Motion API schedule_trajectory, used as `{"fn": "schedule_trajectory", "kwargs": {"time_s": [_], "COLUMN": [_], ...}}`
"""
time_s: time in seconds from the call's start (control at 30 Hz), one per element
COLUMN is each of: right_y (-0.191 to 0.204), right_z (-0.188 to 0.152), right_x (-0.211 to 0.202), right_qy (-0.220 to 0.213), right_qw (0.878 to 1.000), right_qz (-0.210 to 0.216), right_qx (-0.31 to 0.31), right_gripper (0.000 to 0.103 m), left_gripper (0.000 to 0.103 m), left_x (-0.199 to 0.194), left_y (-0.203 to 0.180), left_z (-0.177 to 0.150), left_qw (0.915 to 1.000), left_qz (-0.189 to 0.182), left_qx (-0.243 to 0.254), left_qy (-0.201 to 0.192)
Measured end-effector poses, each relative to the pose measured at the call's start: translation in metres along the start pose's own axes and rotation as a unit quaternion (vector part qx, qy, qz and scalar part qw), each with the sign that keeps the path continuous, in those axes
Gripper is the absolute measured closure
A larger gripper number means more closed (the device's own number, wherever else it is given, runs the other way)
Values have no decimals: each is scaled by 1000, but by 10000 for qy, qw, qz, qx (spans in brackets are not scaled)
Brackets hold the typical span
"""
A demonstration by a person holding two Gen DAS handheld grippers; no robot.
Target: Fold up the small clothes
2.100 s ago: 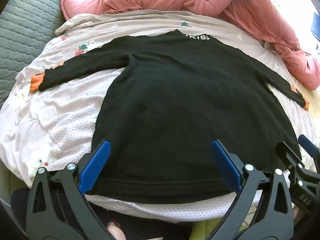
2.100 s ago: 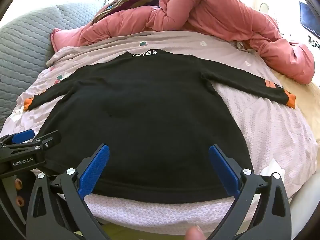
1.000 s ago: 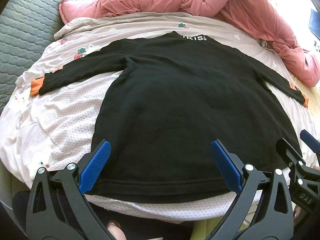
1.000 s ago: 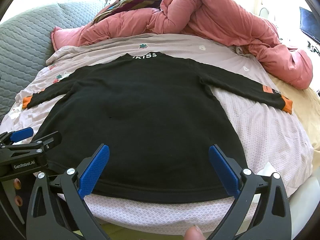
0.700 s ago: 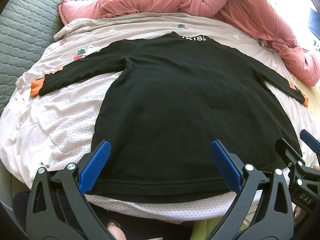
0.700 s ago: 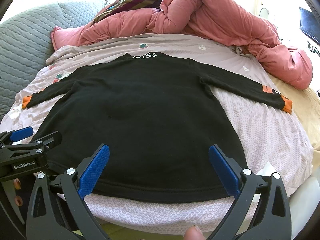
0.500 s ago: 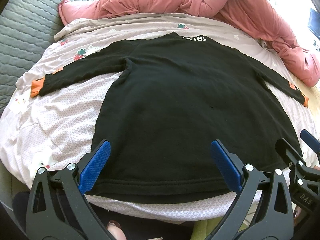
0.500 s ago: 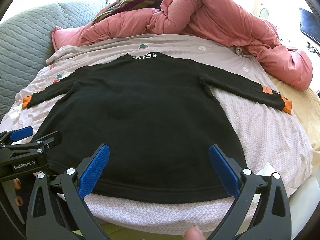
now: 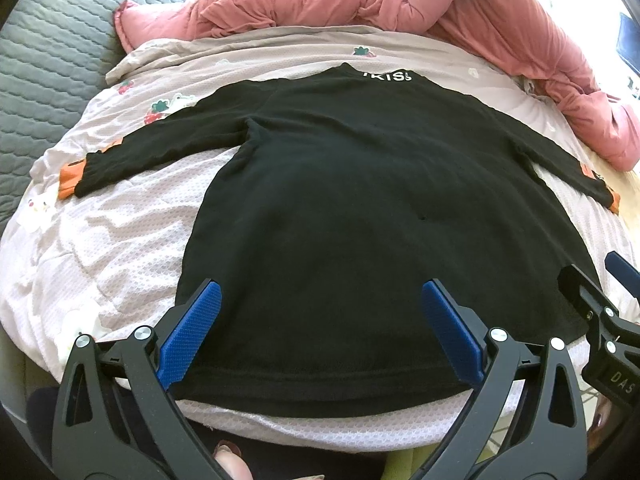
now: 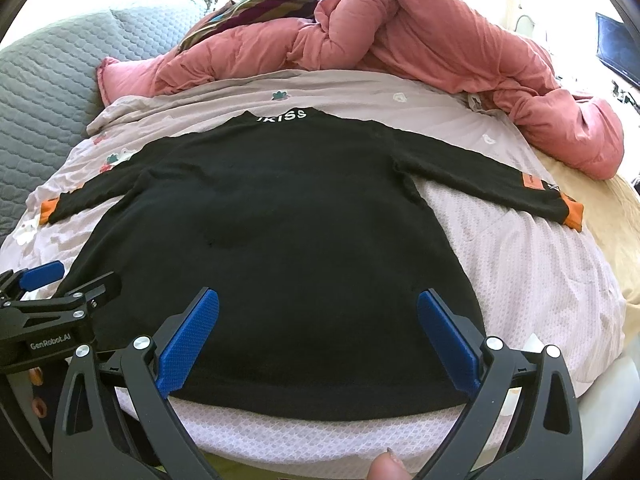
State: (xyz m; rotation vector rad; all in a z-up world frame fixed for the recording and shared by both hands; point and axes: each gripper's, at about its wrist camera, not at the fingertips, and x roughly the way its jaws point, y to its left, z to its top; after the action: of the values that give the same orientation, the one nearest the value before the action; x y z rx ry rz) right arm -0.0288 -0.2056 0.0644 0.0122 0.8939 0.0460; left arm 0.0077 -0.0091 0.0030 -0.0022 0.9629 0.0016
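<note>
Just beyond the hem of the black sweater (image 9: 360, 208), spread flat on the bed (image 9: 104, 248) with collar farthest away, my left gripper (image 9: 320, 332) and right gripper (image 10: 316, 336) hover wide open, empty, equally near

My right gripper (image 10: 318, 320) hangs above the hem of the black sweater (image 10: 280, 248), jaws spread wide. The sweater lies flat on the pale bedsheet (image 10: 520, 264), sleeves outstretched. My left gripper (image 10: 60, 280) sits at the sweater's left edge, jaws apart.
</note>
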Motion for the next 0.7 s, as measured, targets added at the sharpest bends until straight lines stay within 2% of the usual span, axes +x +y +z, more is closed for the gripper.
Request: {"fn": "schedule_trajectory", "kwargs": {"time_s": [0.33,0.7], "right_y": [-15,-46], "right_z": [9,36], "right_x": [10,29], "right_qy": [26,-4], "right_qw": [9999,9992], "right_qz": [-56,-273], "right_qx": [132,295], "right_gripper": [4,4], "left_gripper": [9,9], "left_x": [10,29], "left_y": [-6,-15], "left_z": [16,46], "left_qw": [10000,10000], "left_qz": [-14,64], "left_qx": [-14,-17], "left_qy": [39,42]}}
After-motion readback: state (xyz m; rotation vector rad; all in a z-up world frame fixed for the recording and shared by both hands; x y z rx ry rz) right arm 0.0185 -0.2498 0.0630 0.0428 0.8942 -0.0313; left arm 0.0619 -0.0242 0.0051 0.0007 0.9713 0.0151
